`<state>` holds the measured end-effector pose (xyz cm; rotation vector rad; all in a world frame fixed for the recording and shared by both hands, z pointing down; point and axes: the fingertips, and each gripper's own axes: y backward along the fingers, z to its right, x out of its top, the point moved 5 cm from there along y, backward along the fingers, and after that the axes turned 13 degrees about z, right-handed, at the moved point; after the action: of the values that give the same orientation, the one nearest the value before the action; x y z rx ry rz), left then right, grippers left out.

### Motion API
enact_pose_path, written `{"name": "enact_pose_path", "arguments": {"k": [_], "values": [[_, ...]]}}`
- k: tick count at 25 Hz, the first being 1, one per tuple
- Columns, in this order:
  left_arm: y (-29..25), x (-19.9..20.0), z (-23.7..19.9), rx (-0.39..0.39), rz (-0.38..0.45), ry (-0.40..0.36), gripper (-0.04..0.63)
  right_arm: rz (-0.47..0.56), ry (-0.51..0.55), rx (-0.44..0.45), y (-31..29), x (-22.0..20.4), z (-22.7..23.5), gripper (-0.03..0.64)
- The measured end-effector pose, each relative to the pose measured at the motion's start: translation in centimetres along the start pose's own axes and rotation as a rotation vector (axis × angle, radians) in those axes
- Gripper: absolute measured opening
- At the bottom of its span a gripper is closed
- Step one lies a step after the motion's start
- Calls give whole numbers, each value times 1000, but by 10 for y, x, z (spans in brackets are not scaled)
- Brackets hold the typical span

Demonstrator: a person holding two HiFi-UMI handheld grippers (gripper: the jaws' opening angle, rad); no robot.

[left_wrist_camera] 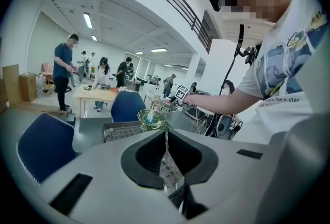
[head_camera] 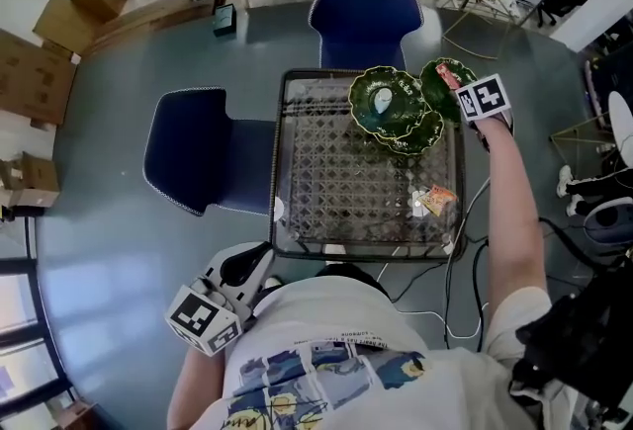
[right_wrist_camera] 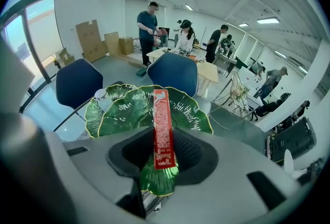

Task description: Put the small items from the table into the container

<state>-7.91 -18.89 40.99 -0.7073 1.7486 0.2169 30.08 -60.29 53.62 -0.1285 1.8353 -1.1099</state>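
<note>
A cluster of green leaf-shaped dishes (head_camera: 389, 100) stands at the far right of the mesh-topped table (head_camera: 297, 171). A small white and blue item (head_camera: 384, 102) lies in the largest dish. My right gripper (head_camera: 460, 92) hangs over the rightmost dish (head_camera: 442, 94), shut on a long red packet (head_camera: 448, 75). In the right gripper view the red packet (right_wrist_camera: 161, 125) stands upright between the jaws of my right gripper (right_wrist_camera: 162, 140), above a green dish (right_wrist_camera: 129, 112). An orange packet (head_camera: 436, 200) lies on the table's near right. My left gripper (head_camera: 247, 270) sits off the table by my body, shut and empty.
Two blue chairs (head_camera: 361, 13) (head_camera: 198, 161) stand at the table's far and left sides. Cables hang off the near right corner. Cardboard boxes (head_camera: 40, 72) line the left wall. Several people stand round a wooden table (right_wrist_camera: 175, 55) farther back.
</note>
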Motion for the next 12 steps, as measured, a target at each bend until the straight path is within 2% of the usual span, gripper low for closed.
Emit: {"name": "enact_pose_path", "arguments": {"k": [6, 12], "values": [[5, -2, -3, -4, -5, 15, 9, 72, -17, -27, 10, 7, -3, 114], [14, 0, -8, -50, 12, 5, 9, 182, -13, -80, 49, 21, -26, 114]]}}
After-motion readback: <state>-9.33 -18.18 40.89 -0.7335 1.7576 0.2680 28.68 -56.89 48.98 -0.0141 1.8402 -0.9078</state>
